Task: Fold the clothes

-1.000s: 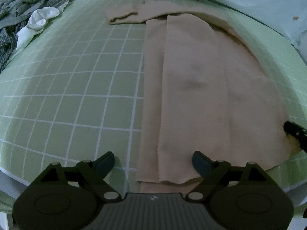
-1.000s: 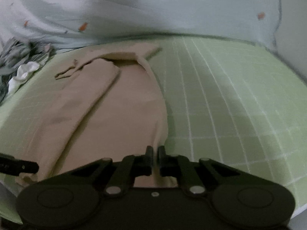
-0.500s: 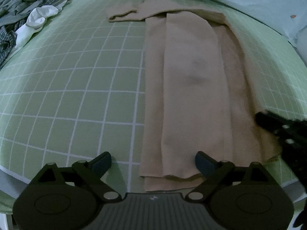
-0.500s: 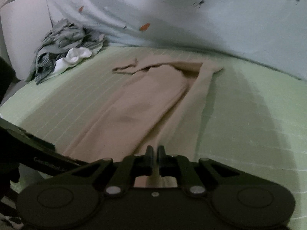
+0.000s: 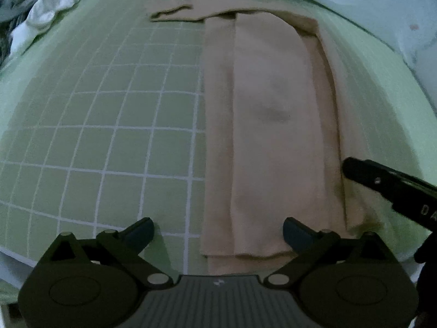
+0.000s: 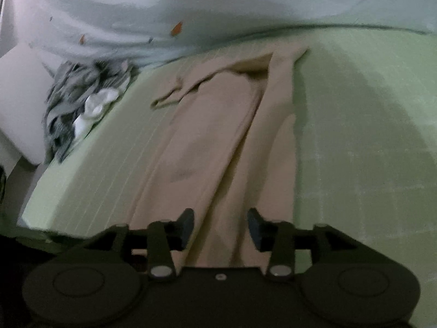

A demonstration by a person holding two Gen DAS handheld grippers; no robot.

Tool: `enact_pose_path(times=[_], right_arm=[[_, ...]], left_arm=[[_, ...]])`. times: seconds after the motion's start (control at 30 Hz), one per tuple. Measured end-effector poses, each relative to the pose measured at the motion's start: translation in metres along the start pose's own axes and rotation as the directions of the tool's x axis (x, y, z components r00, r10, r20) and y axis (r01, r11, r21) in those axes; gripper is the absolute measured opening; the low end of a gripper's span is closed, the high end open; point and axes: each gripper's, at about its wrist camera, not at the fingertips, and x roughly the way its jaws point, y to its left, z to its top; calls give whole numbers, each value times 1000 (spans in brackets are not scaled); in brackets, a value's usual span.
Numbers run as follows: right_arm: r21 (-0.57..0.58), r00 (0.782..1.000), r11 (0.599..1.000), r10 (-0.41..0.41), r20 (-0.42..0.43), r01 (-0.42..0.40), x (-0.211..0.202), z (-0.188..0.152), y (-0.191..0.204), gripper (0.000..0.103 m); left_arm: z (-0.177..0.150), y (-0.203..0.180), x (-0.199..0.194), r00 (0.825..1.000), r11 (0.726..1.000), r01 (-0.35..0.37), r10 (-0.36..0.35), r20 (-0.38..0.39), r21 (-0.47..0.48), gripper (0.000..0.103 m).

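Left tool (image 5: 217,231) gapes wide; right tool (image 6: 220,225) stands partly parted, both empty.

Dim, fisheye-warped views; right wrist view motion-blurred.

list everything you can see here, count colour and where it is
beige garment: one, tan, folded lengthwise into a long strip on the mat
grid mat: one, light green with white lines, under the garment
clothes pile: one heap, grey patterned with a white piece, far left corner of the mat
sheet: one, pale blue with small orange marks, behind the mat
left gripper: one, black, open, above the garment's near end
right gripper: one, black, open, over the garment's right fold
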Motion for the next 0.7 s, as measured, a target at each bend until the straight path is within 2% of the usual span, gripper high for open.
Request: enact_pose_path(times=[0.2,0.37,0.5,0.7], right_arm=[[-17,995,996,-82,60,83,9,27,-8,59],[-113,977,975,-181,115,194,32,63,-7,62],[-121,963,963,-221,153,240,58,105,-16,67],[-92,940,948,-282,194,303,103,174,-34,66]], left_arm=[[42,28,-2,998,994,-23,30,61,-105,100],[93,55,7,993,984,-30,49,108,-175,100],[144,76,23,991,979,-22,48,126,-204,99],[216,104,50,985,976,-24,60,165,-215,94]])
